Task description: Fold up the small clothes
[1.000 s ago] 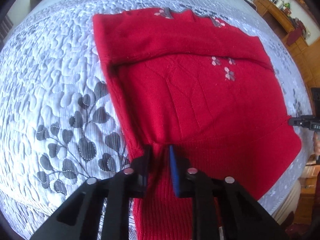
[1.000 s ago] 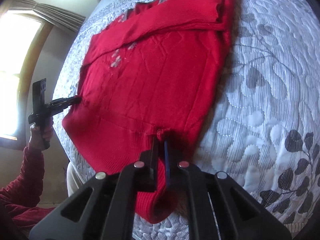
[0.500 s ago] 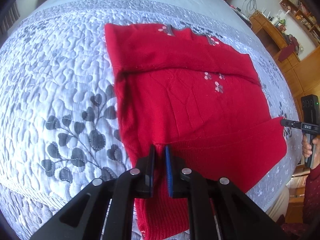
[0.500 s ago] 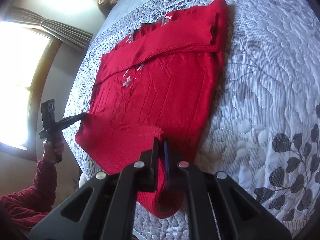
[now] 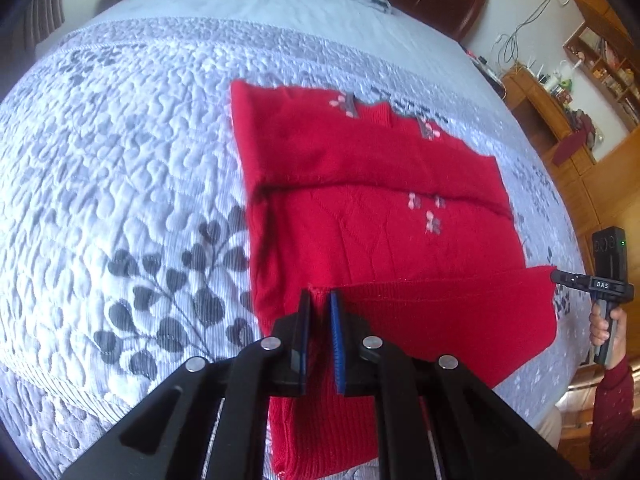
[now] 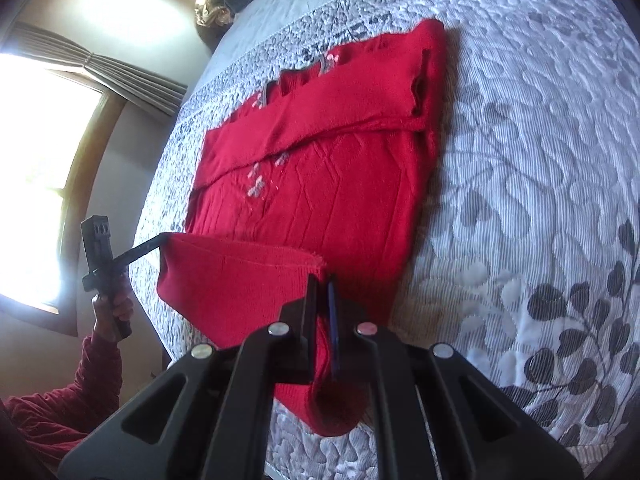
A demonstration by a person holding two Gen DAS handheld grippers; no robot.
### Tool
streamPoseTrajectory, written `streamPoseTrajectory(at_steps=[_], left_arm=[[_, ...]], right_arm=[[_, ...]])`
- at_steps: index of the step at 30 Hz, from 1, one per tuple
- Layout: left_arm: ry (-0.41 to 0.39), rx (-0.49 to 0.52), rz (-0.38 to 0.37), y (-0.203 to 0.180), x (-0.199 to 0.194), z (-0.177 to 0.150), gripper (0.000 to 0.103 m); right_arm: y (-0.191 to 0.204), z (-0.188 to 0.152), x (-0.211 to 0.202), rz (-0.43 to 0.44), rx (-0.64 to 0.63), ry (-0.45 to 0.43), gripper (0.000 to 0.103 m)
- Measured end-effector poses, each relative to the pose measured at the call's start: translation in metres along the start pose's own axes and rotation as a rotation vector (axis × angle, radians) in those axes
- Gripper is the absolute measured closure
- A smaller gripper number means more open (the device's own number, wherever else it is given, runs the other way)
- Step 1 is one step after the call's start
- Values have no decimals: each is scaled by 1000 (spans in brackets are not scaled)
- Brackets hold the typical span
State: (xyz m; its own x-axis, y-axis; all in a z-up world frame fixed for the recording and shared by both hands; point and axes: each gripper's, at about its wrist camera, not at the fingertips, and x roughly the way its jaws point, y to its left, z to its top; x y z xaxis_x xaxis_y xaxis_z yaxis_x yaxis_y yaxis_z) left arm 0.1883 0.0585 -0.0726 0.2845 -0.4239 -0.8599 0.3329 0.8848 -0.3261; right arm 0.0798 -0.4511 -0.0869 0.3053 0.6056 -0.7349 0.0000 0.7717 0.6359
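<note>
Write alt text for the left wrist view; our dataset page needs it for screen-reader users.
The left gripper pinches one hem corner of a red sweater spread on a grey quilted bedspread, while the right gripper holds the opposite corner, lifting the hem.

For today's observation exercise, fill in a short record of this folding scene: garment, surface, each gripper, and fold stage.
garment: red knitted sweater with small flower embroidery, sleeves folded across the chest
surface: grey-and-white quilted bedspread with leaf pattern
left gripper: shut on one corner of the sweater's ribbed hem
right gripper: shut on the other hem corner
fold stage: hem raised off the bedspread, stretched between both grippers, not yet laid over the upper part
</note>
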Motion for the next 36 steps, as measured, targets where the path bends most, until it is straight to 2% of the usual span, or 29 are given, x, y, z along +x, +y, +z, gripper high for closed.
streamPoseTrajectory(at_steps=[5,7,11,17,20,25,29,32,35,36], left_arm=[[-43,-5,-13,-6,-6,41,94],[-65,-2,11,-7,-4,64,94],[-91,-44,13,-2,7,114,94],[-124,-82,88,3,49,197,94],[-98,-109,106,11,81,228,94],[-29,-147,174,27,140,236,94],[6,-152,270,43,168,227,98],[7,-142,266,50,168,220,95],[16,-130,286,47,150,216,85],[10,-116,285,45,138,213,78]], right_arm=[[10,34,-13,-8,-26,-27,100],[13,57,-18,-28,-36,-44,100],[17,109,-19,-46,-38,-63,100],[8,196,-2,-118,-12,-91,100],[-12,235,21,-154,44,-80,100],[-47,264,68,-207,123,-46,100],[-65,265,101,-269,139,4,100],[-76,257,113,-278,139,15,99],[-72,249,100,-300,127,4,89],[-69,247,93,-314,113,-1,86]])
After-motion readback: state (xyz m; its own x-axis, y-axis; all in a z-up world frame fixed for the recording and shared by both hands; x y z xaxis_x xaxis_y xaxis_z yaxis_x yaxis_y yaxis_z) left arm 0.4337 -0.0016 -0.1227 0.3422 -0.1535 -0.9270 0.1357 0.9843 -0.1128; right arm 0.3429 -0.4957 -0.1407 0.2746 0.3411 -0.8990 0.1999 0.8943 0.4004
